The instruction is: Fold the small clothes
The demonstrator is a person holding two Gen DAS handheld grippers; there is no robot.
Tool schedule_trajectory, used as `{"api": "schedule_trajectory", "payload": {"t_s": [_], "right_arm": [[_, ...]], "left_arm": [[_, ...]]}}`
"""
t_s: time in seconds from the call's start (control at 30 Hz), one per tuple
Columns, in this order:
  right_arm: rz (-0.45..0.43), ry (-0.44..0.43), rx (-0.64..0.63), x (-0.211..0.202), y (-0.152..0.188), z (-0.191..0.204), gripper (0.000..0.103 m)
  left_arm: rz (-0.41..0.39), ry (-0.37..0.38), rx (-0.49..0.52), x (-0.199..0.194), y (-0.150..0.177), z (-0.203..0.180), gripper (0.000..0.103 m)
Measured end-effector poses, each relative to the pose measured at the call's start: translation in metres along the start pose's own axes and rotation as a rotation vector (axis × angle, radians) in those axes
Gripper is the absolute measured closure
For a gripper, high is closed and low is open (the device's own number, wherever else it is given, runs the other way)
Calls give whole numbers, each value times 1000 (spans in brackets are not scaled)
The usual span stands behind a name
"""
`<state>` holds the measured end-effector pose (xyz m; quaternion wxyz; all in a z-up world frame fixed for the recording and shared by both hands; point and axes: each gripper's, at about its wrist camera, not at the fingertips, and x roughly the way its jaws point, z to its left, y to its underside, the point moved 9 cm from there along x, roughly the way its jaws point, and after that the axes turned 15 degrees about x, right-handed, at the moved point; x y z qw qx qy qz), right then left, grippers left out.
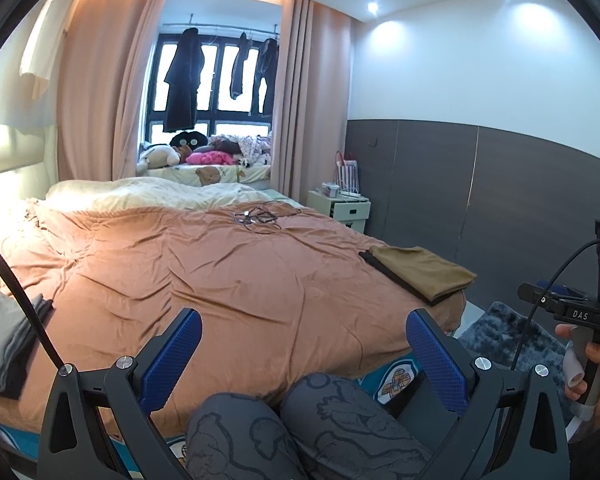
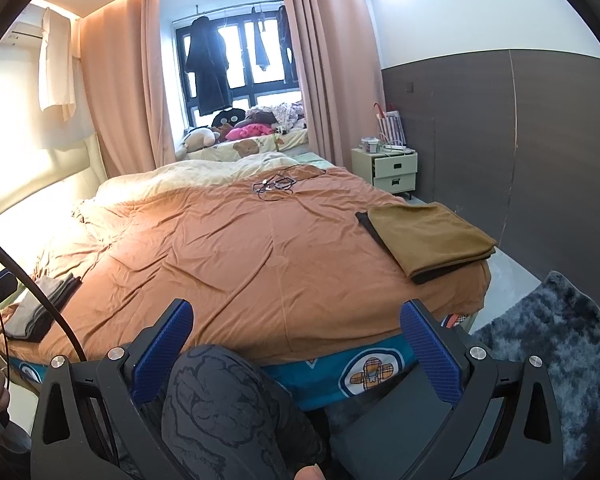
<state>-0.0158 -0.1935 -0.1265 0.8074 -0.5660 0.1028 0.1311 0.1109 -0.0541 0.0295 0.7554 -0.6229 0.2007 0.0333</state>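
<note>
Two grippers hang side by side at the foot of the bed, and neither has anything in it. Left gripper (image 1: 302, 344): blue pads spread wide, nothing between them but the person's patterned trouser knees (image 1: 300, 420) below. Right gripper (image 2: 296, 338): same story, fingers wide apart, one knee (image 2: 228, 404) showing in the gap.

Now the clothes. On the bed's right near corner sits a folded stack, an olive-brown piece (image 2: 428, 236) lying on top of a black one whose edge peeks out at its left and front; the left wrist view has the same olive-brown piece (image 1: 420, 270) well ahead of the grippers. Over at the left edge of the bed lies a second folded pile, grey on darker cloth (image 1: 8, 336), also seen from the right wrist view (image 2: 44, 306). Both piles are well apart from the pads.

Between them the orange bedspread (image 2: 240, 248) is bare and wrinkled, with a tangle of black cables (image 2: 278, 186) farther up toward the cream blanket (image 2: 188, 176). A shaggy grey-blue rug (image 2: 556, 344) lies on the floor at right, and a pale nightstand (image 2: 392, 170) stands by the dark wall panel.
</note>
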Motion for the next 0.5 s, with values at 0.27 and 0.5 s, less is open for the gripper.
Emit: {"api": "schedule_trajectory", "payload": {"t_s": [0.27, 0.5], "right_arm": [[-2, -5, 0, -17, 6, 1, 0], [-15, -9, -5, -34, 11, -1, 0]], "left_arm": [[-7, -9, 1, -13, 4, -7, 0], [-28, -8, 7, -28, 4, -15, 0]]}}
